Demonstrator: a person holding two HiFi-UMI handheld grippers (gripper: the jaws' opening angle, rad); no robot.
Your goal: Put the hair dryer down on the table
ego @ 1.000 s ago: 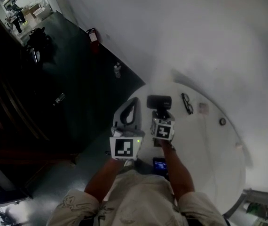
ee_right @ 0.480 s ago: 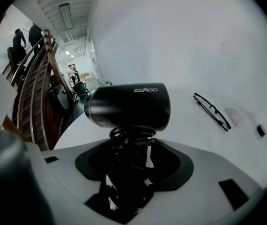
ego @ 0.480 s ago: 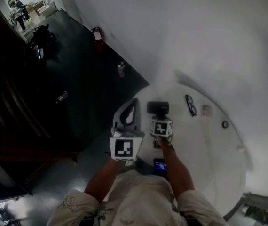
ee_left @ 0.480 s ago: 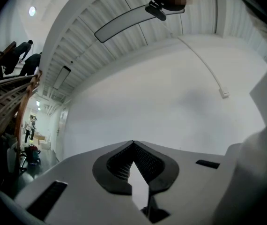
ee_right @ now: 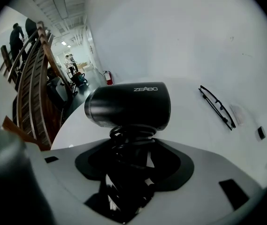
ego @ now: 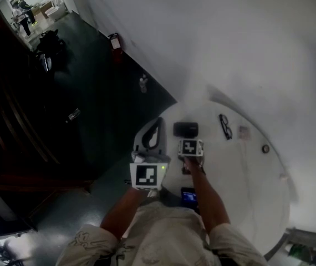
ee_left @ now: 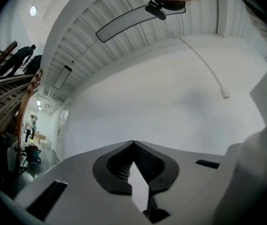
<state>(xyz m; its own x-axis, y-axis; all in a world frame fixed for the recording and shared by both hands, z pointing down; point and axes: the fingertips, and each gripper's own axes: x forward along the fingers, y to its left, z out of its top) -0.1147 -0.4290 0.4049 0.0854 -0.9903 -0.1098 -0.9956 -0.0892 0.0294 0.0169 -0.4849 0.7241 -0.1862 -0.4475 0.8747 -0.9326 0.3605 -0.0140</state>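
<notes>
Right tool (ee_right: 129, 159) clamped on hair dryer (ee_right: 129, 104) handle. Dryer sits lower in head view than a second ago, near frame centre over white desk (ego: 246, 176); contact unclear. Set-down looks close. Left tool (ee_left: 133, 146): jaws together, empty.

Matt black plastic hair dryer (ee_right: 129, 106), smooth white table (ee_right: 196, 135)

Head view steep down on table (ego: 241, 173), shared w/ right gripper view; left gripper view: wall (ee_left: 171, 102).

Black hair dryer (ee_right: 128, 105) (cord coiled round handle): barrel level, handle clamped in right gripper (ee_right: 129, 161), over white table (ee_right: 194, 128), near edge.
</notes>
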